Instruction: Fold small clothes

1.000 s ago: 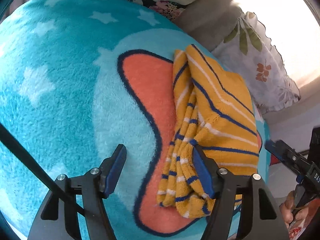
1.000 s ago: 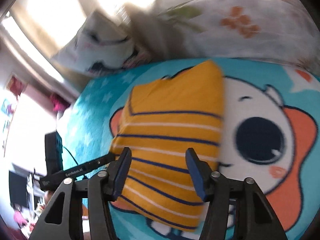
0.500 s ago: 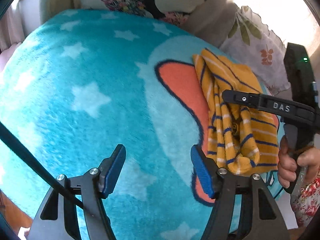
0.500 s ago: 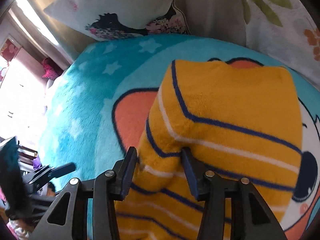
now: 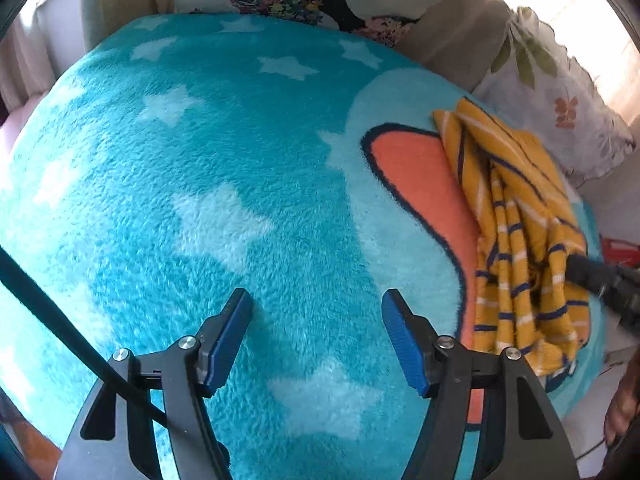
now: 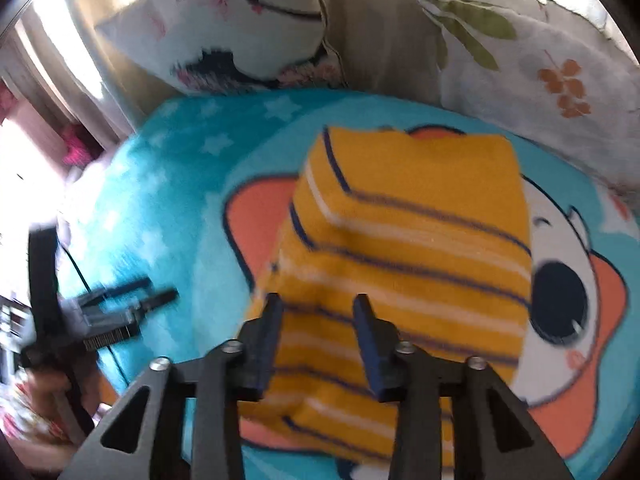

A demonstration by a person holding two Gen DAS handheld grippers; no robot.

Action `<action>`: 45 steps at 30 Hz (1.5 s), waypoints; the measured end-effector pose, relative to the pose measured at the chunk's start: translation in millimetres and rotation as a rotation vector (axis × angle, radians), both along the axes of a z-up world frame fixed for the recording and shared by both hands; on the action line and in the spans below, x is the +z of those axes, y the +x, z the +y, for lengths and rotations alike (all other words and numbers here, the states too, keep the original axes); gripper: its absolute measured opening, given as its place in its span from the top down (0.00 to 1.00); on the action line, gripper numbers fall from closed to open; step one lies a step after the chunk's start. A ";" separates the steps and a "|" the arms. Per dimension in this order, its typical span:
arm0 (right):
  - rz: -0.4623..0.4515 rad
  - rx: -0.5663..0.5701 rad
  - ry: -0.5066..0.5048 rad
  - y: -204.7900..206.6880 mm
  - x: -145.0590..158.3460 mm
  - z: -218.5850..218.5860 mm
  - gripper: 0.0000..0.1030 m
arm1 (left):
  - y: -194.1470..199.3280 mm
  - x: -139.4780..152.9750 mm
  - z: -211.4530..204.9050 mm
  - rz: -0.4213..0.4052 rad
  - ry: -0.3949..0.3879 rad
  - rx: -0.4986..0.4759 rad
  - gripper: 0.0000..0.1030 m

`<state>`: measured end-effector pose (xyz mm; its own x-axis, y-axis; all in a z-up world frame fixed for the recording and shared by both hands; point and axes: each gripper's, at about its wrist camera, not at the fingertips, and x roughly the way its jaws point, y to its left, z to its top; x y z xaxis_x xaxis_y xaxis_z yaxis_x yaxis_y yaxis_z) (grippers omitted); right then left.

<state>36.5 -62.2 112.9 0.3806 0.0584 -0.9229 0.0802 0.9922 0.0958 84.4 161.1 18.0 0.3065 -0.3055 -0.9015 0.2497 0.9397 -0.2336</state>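
A small yellow garment (image 6: 408, 248) with navy and white stripes lies folded on the turquoise star-pattern blanket (image 5: 192, 184). In the left wrist view the garment (image 5: 520, 224) lies at the far right, bunched in folds. My left gripper (image 5: 316, 332) is open and empty over bare blanket, well left of the garment. My right gripper (image 6: 318, 320) hovers over the garment's near edge with its jaws apart and nothing between them. Its tip (image 5: 600, 280) shows at the garment's right side in the left wrist view.
Pillows line the back: a cartoon-face one (image 6: 240, 32) and a leaf-print one (image 6: 540, 60). The blanket carries an orange and white cartoon figure (image 6: 560, 300). The left gripper (image 6: 96, 316) shows at the left in the right wrist view, near the bed's edge.
My left gripper has drawn back to the left, away from the garment. My right gripper has opened, pulled back a little and let go of the garment's fold.
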 end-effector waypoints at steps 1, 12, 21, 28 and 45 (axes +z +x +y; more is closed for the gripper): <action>0.027 0.006 -0.017 -3.7 -7.7 6.1 0.69 | 0.7 -0.2 -2.6 -0.009 0.012 -0.013 0.33; 0.102 -0.018 0.014 -1.3 -44.3 29.9 0.70 | -4.3 -14.5 -36.5 -0.060 0.172 -0.119 0.03; 0.067 -0.103 0.166 -3.6 -32.9 4.0 0.59 | -9.1 -19.4 -41.0 -0.127 0.197 -0.063 0.00; -0.062 -0.064 0.114 -23.2 10.3 -12.3 0.40 | -1.7 -20.5 -42.3 -0.072 0.212 -0.004 0.00; -0.075 -0.106 0.035 -104.9 19.1 -77.1 0.31 | -100.2 75.3 -86.4 -0.221 0.214 0.135 0.00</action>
<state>-68.3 -139.2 131.9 0.4538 0.0458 -0.8899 0.1756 0.9745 0.1397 -15.8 74.7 93.3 0.5263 -0.0598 -0.8482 0.1419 0.9897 0.0183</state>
